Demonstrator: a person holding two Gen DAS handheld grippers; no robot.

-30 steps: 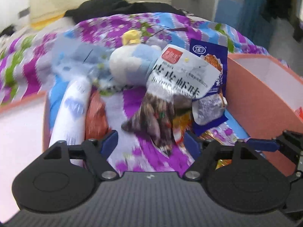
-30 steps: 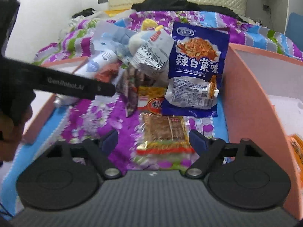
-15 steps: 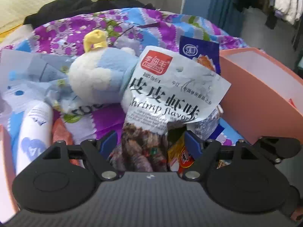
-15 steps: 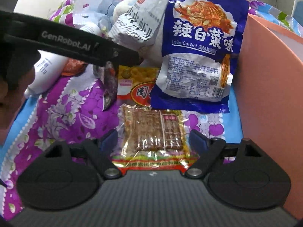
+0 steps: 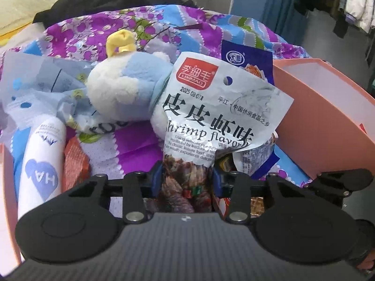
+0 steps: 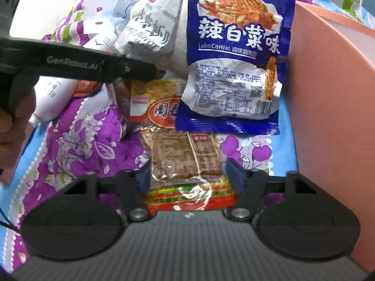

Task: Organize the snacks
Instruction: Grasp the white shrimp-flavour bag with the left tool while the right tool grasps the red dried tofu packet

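A white shrimp-flavor snack bag [image 5: 211, 121] leans on a plush toy [image 5: 121, 89] on the flowered bedspread. My left gripper [image 5: 186, 179] has its jaws closed in on the bag's lower dark end. In the right wrist view the left gripper [image 6: 150, 72] reaches in from the left at that bag [image 6: 152, 28]. My right gripper [image 6: 188, 172] straddles a clear packet of brown strips [image 6: 185, 161], jaws apart at its sides. A blue spicy-cabbage bag [image 6: 236, 56] and a red-yellow packet [image 6: 154, 107] lie just beyond.
A pink box wall [image 6: 328, 107] stands close on the right, also in the left wrist view [image 5: 316, 121]. A white tube [image 5: 39, 168] and an orange packet [image 5: 75, 164] lie at left. Crumpled blue paper [image 5: 35, 86] sits behind them.
Both grippers moved forward onto their packets. The left jaws closed in on the shrimp bag's bottom; the right jaws narrowed around the brown strip packet.
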